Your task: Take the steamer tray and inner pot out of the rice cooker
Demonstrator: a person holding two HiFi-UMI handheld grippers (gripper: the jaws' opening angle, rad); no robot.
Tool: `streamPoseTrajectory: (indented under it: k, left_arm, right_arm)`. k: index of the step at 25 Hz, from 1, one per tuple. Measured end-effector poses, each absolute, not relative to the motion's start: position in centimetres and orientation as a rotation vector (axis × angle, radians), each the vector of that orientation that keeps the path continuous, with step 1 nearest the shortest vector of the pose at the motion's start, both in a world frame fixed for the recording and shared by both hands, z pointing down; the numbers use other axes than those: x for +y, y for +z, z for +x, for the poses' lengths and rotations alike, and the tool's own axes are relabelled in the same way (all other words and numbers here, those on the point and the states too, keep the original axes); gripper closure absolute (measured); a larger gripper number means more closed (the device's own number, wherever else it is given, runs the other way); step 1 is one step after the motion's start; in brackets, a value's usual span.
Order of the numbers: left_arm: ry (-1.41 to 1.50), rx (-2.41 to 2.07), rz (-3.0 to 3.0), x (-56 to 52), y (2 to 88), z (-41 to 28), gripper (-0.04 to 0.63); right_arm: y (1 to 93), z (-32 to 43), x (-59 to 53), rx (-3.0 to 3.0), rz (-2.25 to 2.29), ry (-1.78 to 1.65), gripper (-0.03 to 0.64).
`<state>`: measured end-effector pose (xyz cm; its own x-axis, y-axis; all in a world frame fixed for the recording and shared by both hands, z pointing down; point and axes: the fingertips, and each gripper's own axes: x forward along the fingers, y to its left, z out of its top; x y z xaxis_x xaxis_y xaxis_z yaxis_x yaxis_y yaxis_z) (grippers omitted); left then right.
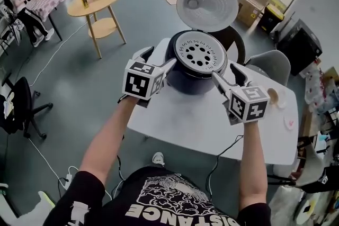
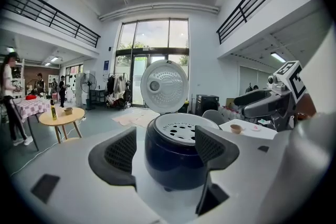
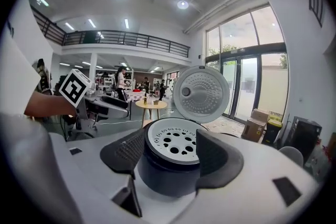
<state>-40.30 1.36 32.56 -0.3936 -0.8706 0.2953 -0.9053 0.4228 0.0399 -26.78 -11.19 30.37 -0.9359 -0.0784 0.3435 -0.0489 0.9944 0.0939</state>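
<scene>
The left gripper (image 1: 159, 59) is standing with its jaws wide apart and is gripping nothing; the right gripper (image 1: 226, 72) is showing the same, jaws spread and empty. Each one is being held by a hand of the person, and both are pointing inward at the cooker (image 1: 185, 81) from opposite sides. In the left gripper view the dark cooker is filling the gap in front of the two jaws, a little beyond the tips, and the right gripper is showing farther off on the right. In the right gripper view the cooker is again lying ahead between the jaws, with the left gripper beyond it on the left. In the head view the tips of both grippers are coming very near to the upper rim of the cooker, but I cannot tell if they are touching it. The tray (image 1: 200, 53), white and with round holes, is sitting in the top of the cooker, level, just ahead of both grippers. The pot under it is hidden. The lid (image 1: 206, 5) is standing open behind the tray, on the far side from both grippers. The cooker is resting on a white table (image 1: 212, 124).
</scene>
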Motion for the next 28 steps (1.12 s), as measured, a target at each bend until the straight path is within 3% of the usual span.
streamPoseTrajectory:
  k: [13, 28]
  left_arm:
    - [0.202, -2.399, 1.558, -0.6, 33.3, -44.9, 0.256]
    - [0.234, -2.45, 1.433, -10.5, 32.7, -46.5, 0.256]
  right_arm:
    - [30.5, -34.6, -12.9, -2.494, -0.303, -0.485, 0.298]
    - [37.1, -39.3, -22.5, -2.059, -0.637, -0.563, 0.295]
